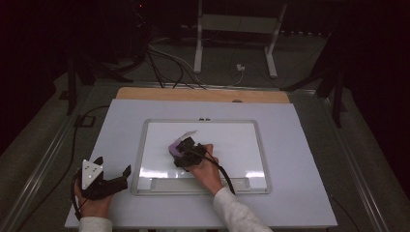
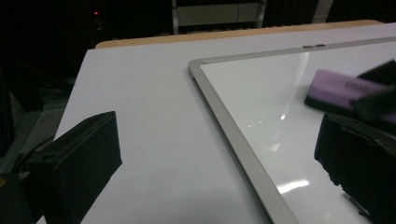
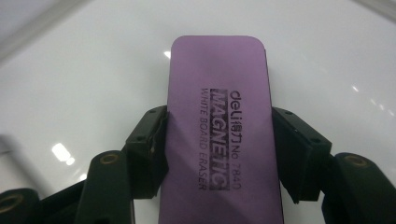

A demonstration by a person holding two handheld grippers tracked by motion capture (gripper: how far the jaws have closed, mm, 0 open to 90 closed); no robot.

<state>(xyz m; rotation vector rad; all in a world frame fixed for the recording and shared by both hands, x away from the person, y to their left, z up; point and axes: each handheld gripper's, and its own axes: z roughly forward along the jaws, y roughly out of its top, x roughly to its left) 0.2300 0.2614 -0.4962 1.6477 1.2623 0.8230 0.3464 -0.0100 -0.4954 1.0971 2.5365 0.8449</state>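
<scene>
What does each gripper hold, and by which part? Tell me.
The right gripper clamps the purple eraser by its two long sides. The left gripper holds nothing.

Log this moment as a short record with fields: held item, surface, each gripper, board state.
held item: purple eraser, printed "MAGNETIC WHITE BOARD ERASER"
right gripper: jaws clamp the eraser by its long sides, over the board
surface: whiteboard with grey frame, lying on a white table
left gripper: jaws apart, nothing between them, on the table left of the board
board state: no marks visible, light glare near its lower edge
</scene>
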